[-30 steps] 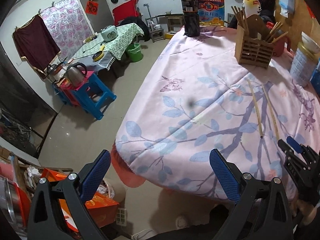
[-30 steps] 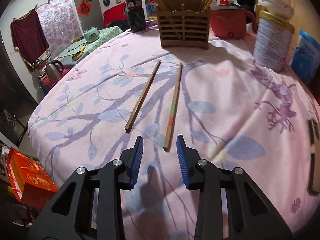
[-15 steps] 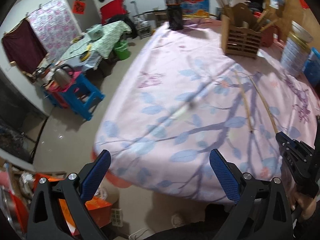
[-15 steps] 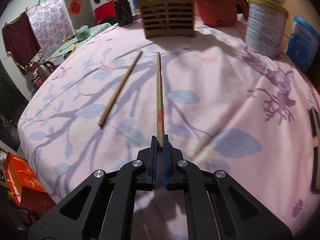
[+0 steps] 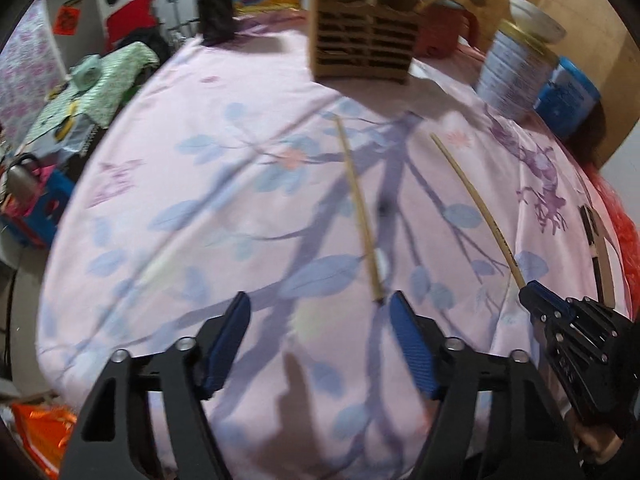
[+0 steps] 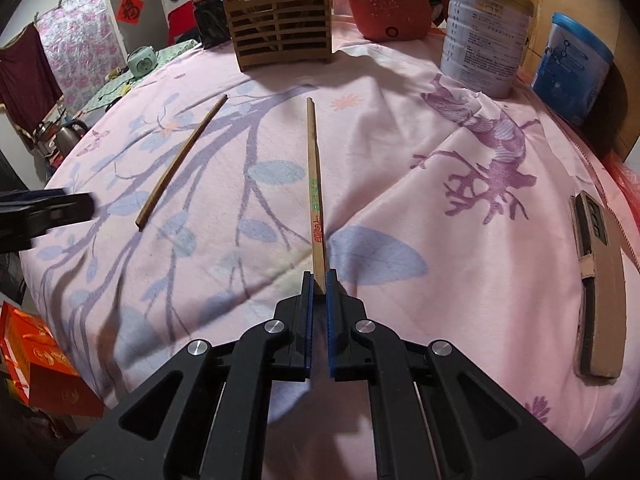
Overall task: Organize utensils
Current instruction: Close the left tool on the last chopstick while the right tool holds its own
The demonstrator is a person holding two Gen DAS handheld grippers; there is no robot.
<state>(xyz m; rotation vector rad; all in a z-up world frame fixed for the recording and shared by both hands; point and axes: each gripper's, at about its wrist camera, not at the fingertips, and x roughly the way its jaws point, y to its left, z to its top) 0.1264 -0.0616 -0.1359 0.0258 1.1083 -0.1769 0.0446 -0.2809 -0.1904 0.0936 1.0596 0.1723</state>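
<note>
Right gripper (image 6: 319,284) is clamped hard on the near end of the printed chopstick (image 6: 314,184), blue pads pinching it from both sides, and the stick runs straight away from the jaws across the pink tablecloth (image 6: 400,184) toward the wooden utensil holder (image 6: 280,36). From the left camera that same gripper (image 5: 530,292) sits at the right edge with the stick (image 5: 476,200) poking out of its tip.

Left gripper (image 5: 320,308) is hovering low over the cloth with its jaws closing, and nothing is between them. The plain chopstick (image 5: 358,216) lies flat on the cloth, its near tip just ahead of the right-hand blue pad (image 5: 412,348), not inside the gap. That picture is smeared, so I can't say for sure whether the pad grazes the tip.

Across in the right view the plain chopstick (image 6: 182,160) lies to the left of the held one, well apart, angled away from it. The left gripper (image 6: 44,208) pokes in from the left edge, near that stick's lower end.

Back of the table: the holder already has chopsticks standing in it, a red pot (image 6: 390,4) beside it, then a tall tin (image 6: 484,36) and a blue canister (image 6: 568,68) to the right.
</note>
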